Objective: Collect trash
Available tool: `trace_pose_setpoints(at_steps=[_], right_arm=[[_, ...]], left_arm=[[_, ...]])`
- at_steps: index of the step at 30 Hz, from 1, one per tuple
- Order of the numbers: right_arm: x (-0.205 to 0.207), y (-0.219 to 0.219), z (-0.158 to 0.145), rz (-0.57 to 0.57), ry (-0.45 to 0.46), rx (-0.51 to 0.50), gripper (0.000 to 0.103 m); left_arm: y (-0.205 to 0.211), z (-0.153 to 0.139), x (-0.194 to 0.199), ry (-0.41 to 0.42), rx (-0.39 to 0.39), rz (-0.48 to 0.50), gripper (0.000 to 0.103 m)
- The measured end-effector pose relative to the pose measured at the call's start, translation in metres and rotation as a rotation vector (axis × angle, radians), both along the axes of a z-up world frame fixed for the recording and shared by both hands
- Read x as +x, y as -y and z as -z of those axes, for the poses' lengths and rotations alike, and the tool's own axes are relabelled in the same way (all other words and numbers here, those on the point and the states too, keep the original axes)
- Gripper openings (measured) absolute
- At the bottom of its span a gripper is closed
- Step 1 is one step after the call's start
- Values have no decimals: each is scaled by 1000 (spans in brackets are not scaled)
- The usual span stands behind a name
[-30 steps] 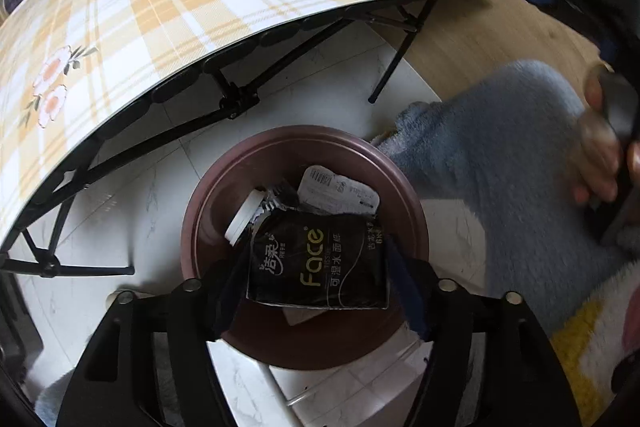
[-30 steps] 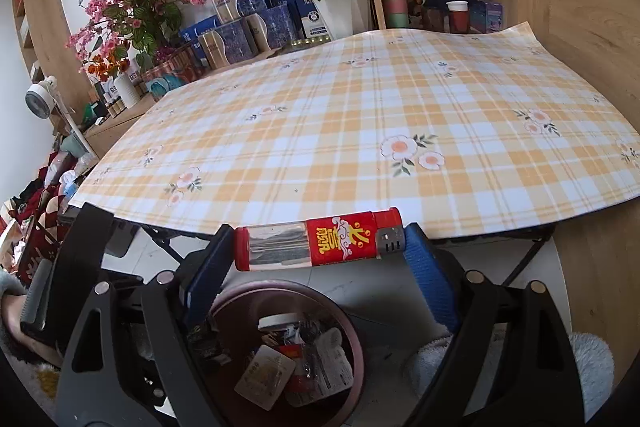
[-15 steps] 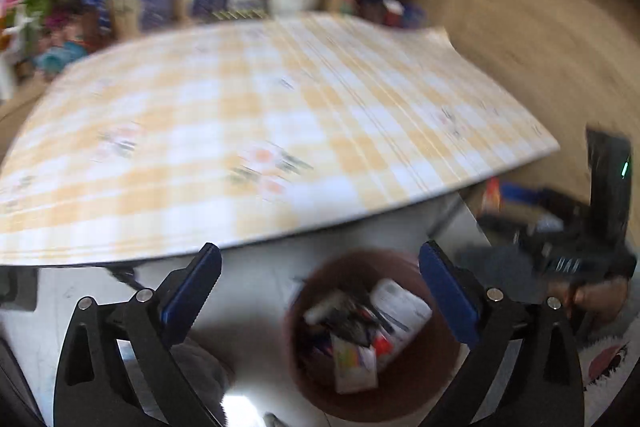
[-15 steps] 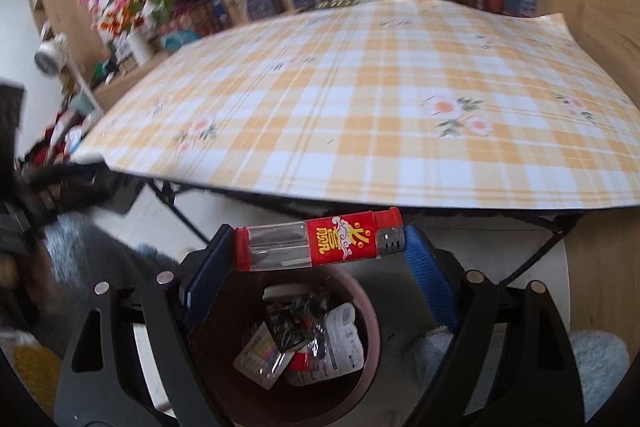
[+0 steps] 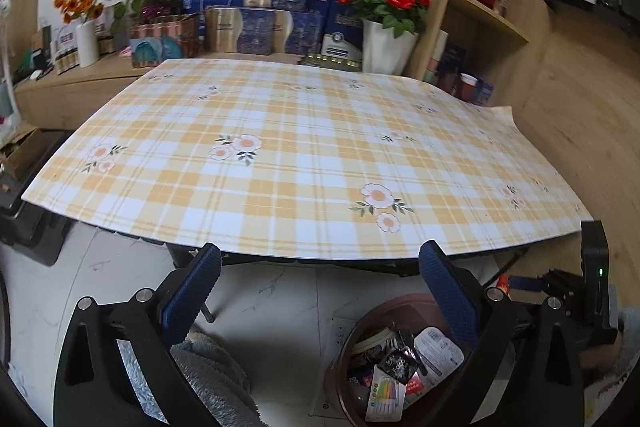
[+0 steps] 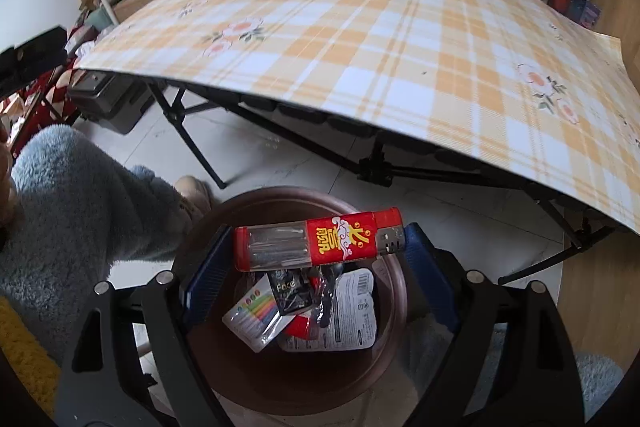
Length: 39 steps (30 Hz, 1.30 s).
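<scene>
red lighter (image 6: 318, 239): clamped end to end between right gripper (image 6: 316, 267) fingers, above brown bin (image 6: 384, 367) of wrappers on the floor beside plaid table (image 6: 360, 39). left gripper (image 5: 320, 291): fingers wide apart, empty.

L gripper (image 5: 320, 291) wide – empty

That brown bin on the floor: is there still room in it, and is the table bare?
The brown bin holds wrappers heaped in the middle; bare wall shows near its front rim. The checked tabletop is bare from edge to edge. Behind it, boxes and flowerpots crowd the shelf.
</scene>
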State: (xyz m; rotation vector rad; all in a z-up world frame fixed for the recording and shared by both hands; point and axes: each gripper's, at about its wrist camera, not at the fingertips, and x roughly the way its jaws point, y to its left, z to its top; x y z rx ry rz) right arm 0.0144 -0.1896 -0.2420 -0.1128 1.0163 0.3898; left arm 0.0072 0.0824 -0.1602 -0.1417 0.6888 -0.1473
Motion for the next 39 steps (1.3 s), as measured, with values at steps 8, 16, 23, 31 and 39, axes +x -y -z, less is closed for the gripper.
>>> trace_pose_setpoints(at_steps=[8, 16, 23, 31, 39], right_arm=[[-2, -6, 4, -27, -11, -26, 84], [-1, -4, 2, -18, -7, -24, 96], [0, 3, -3, 10, 12, -16, 97], [-1, 24, -65, 127, 184, -7, 97], [12, 53, -186, 250, 394, 10, 97]], left_arm=[[1, 8, 1, -23, -16, -10, 97], [14, 11, 4, -36, 37, 24, 97], [18, 12, 5, -41, 60, 28, 97], [25, -24, 9, 5, 115, 18, 97], [63, -117, 15, 197, 154, 67, 97]])
